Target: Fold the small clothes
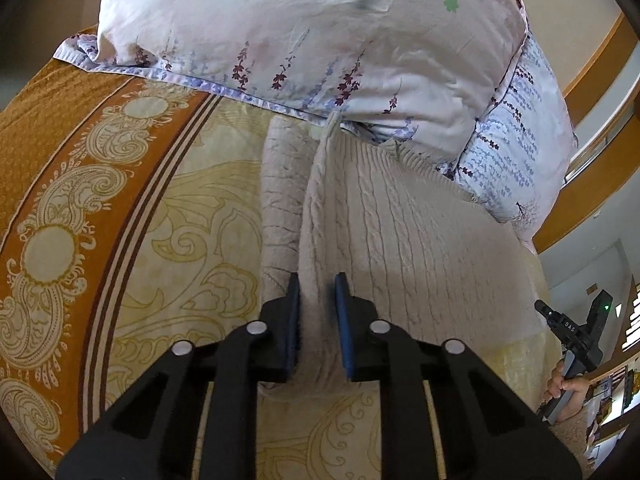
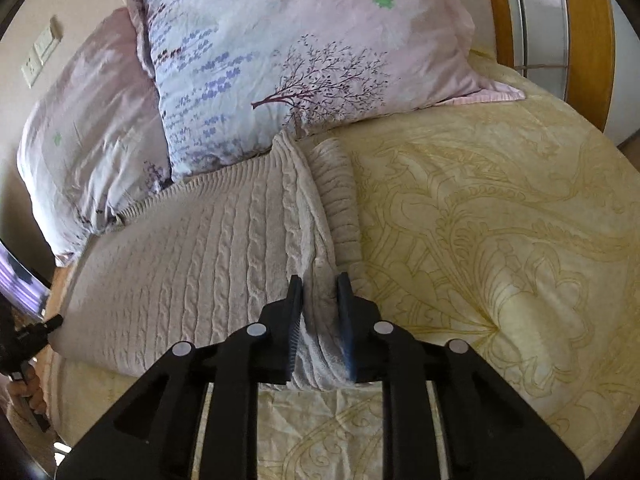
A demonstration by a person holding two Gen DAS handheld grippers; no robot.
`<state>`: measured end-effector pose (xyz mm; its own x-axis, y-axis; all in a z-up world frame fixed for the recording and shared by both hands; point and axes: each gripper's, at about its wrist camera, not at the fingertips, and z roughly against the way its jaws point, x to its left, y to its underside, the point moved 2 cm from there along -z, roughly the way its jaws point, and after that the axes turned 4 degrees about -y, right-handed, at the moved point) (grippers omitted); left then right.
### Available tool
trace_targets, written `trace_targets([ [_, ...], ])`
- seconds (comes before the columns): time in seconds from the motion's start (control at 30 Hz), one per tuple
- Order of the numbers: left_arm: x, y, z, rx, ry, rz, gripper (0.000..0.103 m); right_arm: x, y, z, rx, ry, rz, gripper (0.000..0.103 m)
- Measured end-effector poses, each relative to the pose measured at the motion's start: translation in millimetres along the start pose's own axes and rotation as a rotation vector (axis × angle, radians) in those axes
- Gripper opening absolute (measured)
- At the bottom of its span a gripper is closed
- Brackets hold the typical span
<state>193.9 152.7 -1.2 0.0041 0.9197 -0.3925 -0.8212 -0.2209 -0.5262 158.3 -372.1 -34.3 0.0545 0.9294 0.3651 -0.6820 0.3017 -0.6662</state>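
A beige cable-knit sweater (image 1: 400, 248) lies flat on the bed, its far end against the pillows; it also shows in the right wrist view (image 2: 192, 256). My left gripper (image 1: 318, 284) is shut on the sweater's raised left edge, with knit fabric pinched between its blue pads (image 1: 343, 312). My right gripper (image 2: 319, 284) is shut on the sweater's right edge, where a fold of fabric stands up between the fingers. A folded-in sleeve (image 2: 336, 200) lies beside that edge.
The bed has a yellow patterned cover (image 2: 500, 220) with an orange border (image 1: 60, 152). Two floral pillows (image 1: 312, 32) (image 2: 288, 64) lie at the head. A wooden bed frame (image 2: 588, 32) stands at the right. The other handheld gripper (image 1: 572, 332) shows at the right edge.
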Motion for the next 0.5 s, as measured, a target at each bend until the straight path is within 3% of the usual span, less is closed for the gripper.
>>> trace_targets([
  [0.07, 0, 0, 2, 0.002, 0.009, 0.000, 0.009, 2, 1, 2, -0.010, 0.005, 0.013, 0.012],
  [0.3, -1, 1, 17, -0.013, 0.030, -0.038, 0.008, 0, 2, 27, -0.065, -0.042, -0.036, 0.011],
  [0.5, 3, 6, 19, 0.005, 0.038, -0.057, 0.008, -1, 15, 30, -0.039, -0.002, -0.036, 0.010],
])
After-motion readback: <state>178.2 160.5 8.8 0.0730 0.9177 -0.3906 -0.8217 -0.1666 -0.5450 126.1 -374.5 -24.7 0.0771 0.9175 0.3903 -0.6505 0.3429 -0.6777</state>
